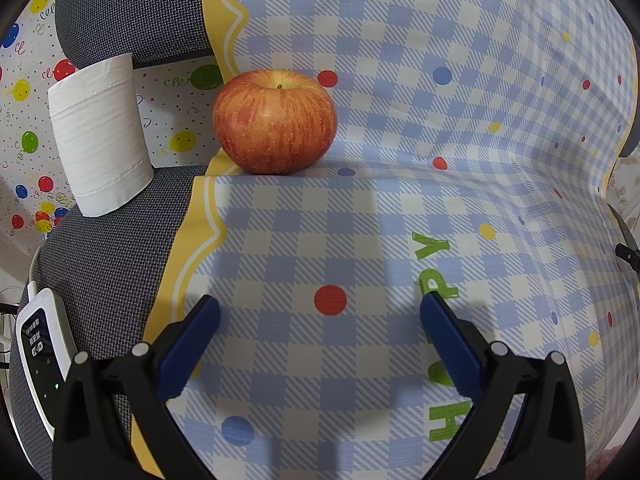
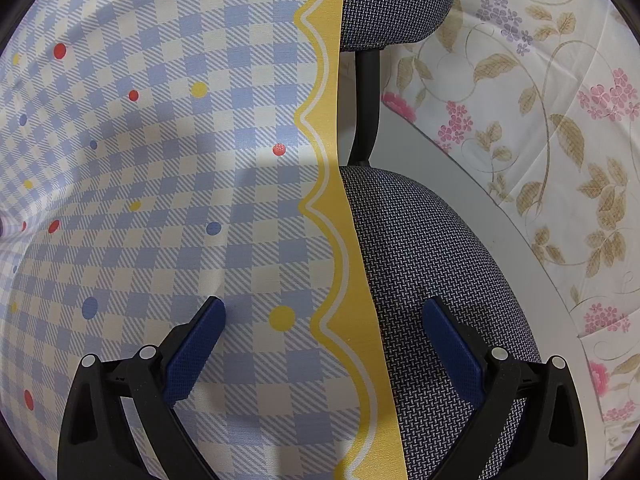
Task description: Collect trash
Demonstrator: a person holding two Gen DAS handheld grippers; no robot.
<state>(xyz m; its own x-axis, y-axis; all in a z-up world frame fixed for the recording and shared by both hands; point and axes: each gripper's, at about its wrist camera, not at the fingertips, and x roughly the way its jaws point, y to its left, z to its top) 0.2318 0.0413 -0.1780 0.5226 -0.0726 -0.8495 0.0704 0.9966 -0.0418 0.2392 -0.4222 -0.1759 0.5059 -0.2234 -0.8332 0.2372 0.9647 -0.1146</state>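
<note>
On the blue-and-white checked cloth with the yellow scalloped border (image 1: 320, 240) spread under my left gripper, I read green capital letters running up its right side: "HAPPY", with one P half hidden behind my right-hand fingertip. The white remote-like device with a dark panel (image 1: 42, 344) at the left edge carries small white characters, too small for me to read. In my right wrist view I find no lettering on the same cloth.

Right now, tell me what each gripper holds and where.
Nothing. The left gripper and right gripper are both open and empty; the apple sits untouched.
</note>
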